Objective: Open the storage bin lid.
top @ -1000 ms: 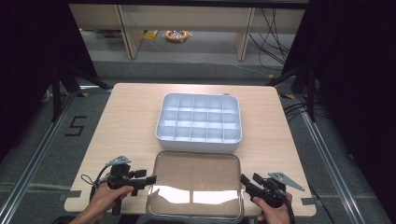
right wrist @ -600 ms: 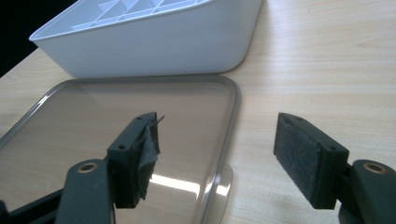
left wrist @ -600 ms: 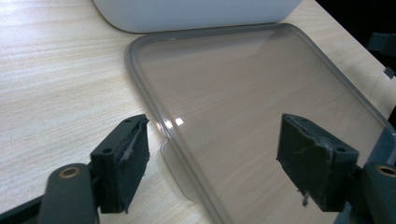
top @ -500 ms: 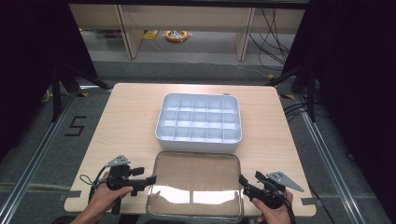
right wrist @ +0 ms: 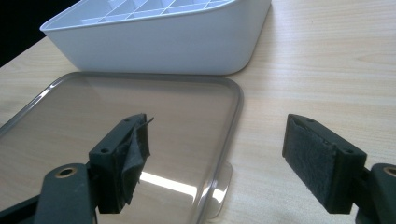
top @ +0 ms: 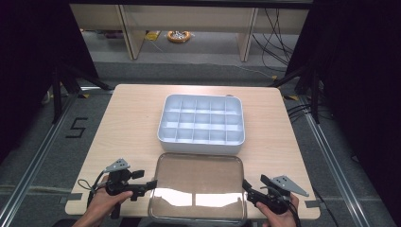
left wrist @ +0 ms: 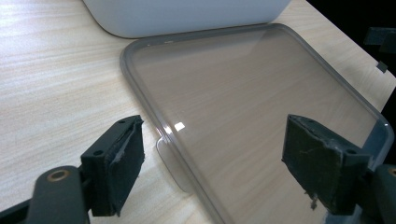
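Left gripper (top: 142, 186) is held at the near left part of the counter (top: 127, 118), at the left short edge of the clear lid (top: 198, 184). In the left gripper view its jaws are seen wide apart, nothing between the pads; the lid's rim and its small side tab (left wrist: 172, 161) lie between and beyond them. No contact with the lid can be confirmed.

The clear lid is found flat on the counter along the near edge, centred, its far long edge just beside the near wall of the white compartment box (top: 201, 118); whether the two touch cannot be told. The box sits mid-counter, uncovered, and the compartments appear empty.

Right gripper (top: 250, 191) is held at the near right part of the counter, at the lid's right short edge. In the right gripper view its jaws are likewise spread open and empty, with the lid's right rim and second tab (right wrist: 219, 189) between them.

Progress, as judged: the work in hand appears to be fitting the lid onto the box. Done so far: both grippers brought to opposite ends of the lid. Left to do: closing on the tabs or rim, lifting, carrying over the box, seating the lid.
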`<state>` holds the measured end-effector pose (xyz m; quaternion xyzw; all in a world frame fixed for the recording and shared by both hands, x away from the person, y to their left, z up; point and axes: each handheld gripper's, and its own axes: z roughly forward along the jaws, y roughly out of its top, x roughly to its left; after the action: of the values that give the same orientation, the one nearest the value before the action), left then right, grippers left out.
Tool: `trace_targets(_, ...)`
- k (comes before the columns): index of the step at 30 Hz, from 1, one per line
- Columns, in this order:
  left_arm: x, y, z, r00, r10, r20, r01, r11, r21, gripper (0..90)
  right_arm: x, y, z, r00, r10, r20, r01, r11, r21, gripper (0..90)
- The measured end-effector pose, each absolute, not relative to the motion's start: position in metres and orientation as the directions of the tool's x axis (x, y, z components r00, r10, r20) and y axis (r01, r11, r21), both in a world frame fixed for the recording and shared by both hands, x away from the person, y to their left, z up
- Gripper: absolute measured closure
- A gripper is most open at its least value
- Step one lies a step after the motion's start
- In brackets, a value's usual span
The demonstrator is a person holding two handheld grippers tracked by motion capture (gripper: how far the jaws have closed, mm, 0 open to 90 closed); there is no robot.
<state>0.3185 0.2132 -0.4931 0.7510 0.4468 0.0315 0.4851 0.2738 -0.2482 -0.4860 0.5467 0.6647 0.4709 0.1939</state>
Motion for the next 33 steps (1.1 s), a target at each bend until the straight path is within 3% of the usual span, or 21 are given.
trace_targets(2, 0.318, 0.214, -0.494, 0.599, 0.705, -0.379, 0.638, -0.134, 0.759, 20.3, 0.27, -0.246, -0.484, -0.286, 0.922, 0.261, 0.564, -0.058, 0.824, 24.1)
trace_targets(8, 0.314, 0.214, -0.493, 0.624, 0.687, -0.373, 0.622, -0.147, 0.769, 20.3, 0.267, -0.248, -0.486, -0.323, 0.917, 0.233, 0.549, -0.019, 0.835, 24.4)
trace_targets(11, 0.313, 0.214, -0.494, 0.632, 0.677, -0.377, 0.619, -0.147, 0.772, 20.3, 0.261, -0.245, -0.485, -0.287, 0.919, 0.27, 0.573, -0.061, 0.817, 24.4)
trace_targets(13, 0.312, 0.215, -0.493, 0.64, 0.674, -0.37, 0.614, -0.159, 0.773, 20.3, 0.259, -0.249, -0.484, -0.294, 0.926, 0.237, 0.572, -0.027, 0.82, 24.5)
trace_targets(15, 0.312, 0.215, -0.494, 0.643, 0.671, -0.369, 0.609, -0.157, 0.777, 20.3, 0.255, -0.246, -0.483, -0.26, 0.922, 0.287, 0.597, -0.08, 0.799, 24.4)
trace_targets(17, 0.309, 0.216, -0.493, 0.618, 0.697, -0.364, 0.625, -0.155, 0.765, 20.3, 0.255, -0.251, -0.485, -0.31, 0.921, 0.236, 0.561, -0.023, 0.828, 24.5)
trace_targets(25, 0.302, 0.216, -0.494, 0.613, 0.697, -0.371, 0.631, -0.149, 0.762, 20.4, 0.248, -0.25, -0.487, -0.297, 0.92, 0.257, 0.572, -0.045, 0.819, 24.5)
trace_targets(26, 0.301, 0.216, -0.495, 0.616, 0.696, -0.368, 0.627, -0.152, 0.764, 20.4, 0.246, -0.247, -0.486, -0.288, 0.909, 0.302, 0.586, -0.082, 0.806, 24.4)
trace_targets(33, 0.295, 0.217, -0.496, 0.616, 0.694, -0.373, 0.629, -0.149, 0.763, 20.9, 0.241, -0.252, -0.488, -0.304, 0.921, 0.244, 0.589, -0.019, 0.808, 24.5)
